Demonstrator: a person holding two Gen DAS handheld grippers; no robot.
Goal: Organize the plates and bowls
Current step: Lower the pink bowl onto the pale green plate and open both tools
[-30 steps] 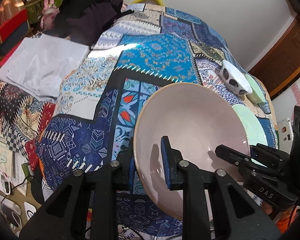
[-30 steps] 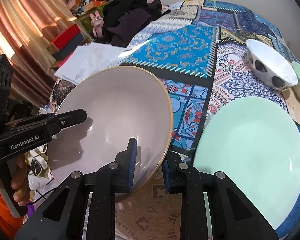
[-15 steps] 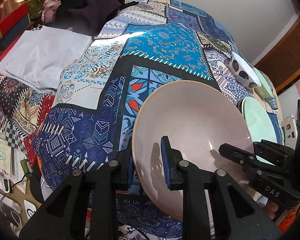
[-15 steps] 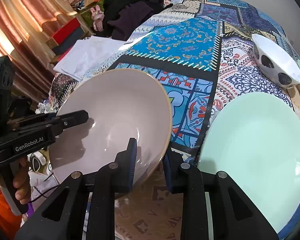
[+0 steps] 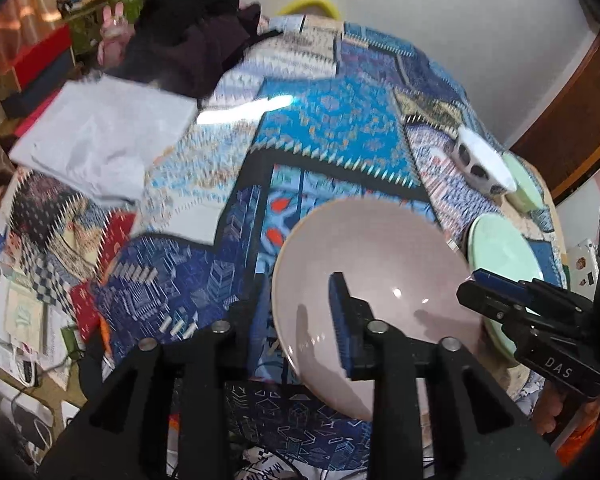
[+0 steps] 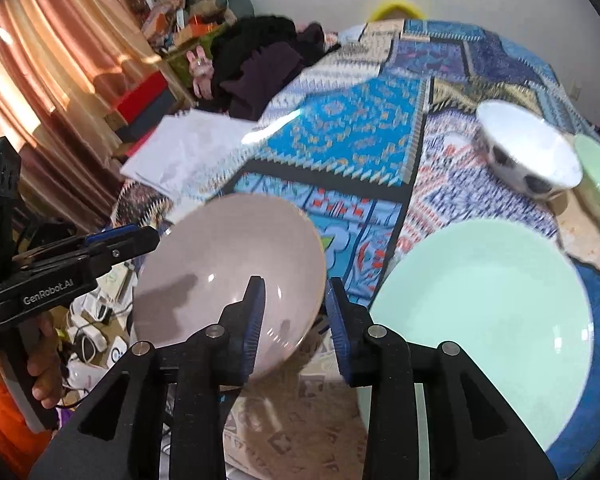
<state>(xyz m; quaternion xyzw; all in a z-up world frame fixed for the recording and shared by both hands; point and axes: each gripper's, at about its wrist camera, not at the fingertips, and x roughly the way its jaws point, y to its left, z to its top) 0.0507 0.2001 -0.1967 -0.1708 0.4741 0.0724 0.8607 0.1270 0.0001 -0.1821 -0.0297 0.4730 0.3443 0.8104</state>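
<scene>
A large pink bowl (image 5: 380,272) is held tilted above the patterned tablecloth (image 5: 332,132). My left gripper (image 5: 296,312) is shut on its near rim. My right gripper (image 6: 294,312) has its jaws apart around the bowl's (image 6: 228,264) other rim and has let go. It shows from the side in the left wrist view (image 5: 500,296). A pale green plate (image 6: 484,312) lies flat at the right. A white bowl with dark spots (image 6: 528,152) stands beyond it, beside a small green bowl (image 6: 598,176).
White folded cloth (image 5: 100,136) and dark clothes (image 5: 188,52) lie at the table's far left. Cables and clutter (image 6: 96,320) cover the floor at the left. A wooden door (image 5: 572,120) is at the right.
My right gripper opened and released the pink bowl's rim. Both views swung with motion blur; the left gripper keeps its hold on the bowl.
</scene>
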